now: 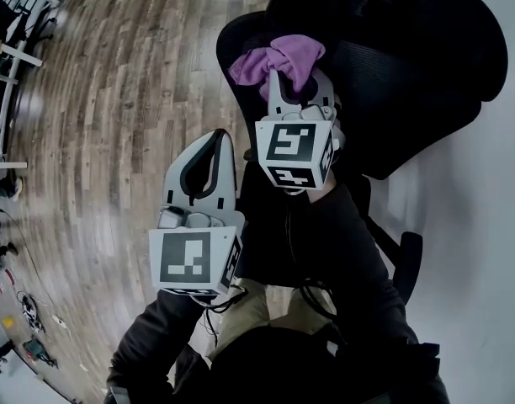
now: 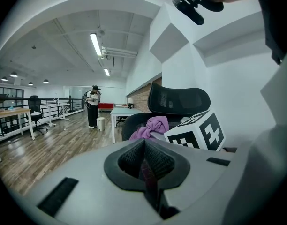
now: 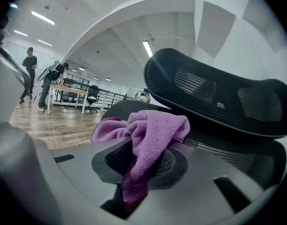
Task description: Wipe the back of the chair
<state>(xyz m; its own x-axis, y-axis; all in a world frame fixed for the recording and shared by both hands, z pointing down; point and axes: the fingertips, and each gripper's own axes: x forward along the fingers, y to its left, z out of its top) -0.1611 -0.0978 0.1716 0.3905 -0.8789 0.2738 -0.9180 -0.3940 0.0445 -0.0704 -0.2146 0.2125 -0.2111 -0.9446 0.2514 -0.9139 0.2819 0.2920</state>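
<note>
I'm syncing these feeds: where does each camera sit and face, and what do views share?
Head view: on the head, steeply down at the chair; left gripper, right gripper, dark sleeves show.
Left gripper view: along its shut jaws toward the chair; the right gripper's cube shows.
Right gripper view: along jaws shut on the purple cloth, facing the chair.
All share chair, purple cloth.

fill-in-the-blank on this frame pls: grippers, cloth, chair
The right gripper is shut on a ____ cloth.
On the left gripper the jaws are together, holding ____.
The black mesh chair stands on a ____ floor.
Missing words: purple; nothing; wood.
</note>
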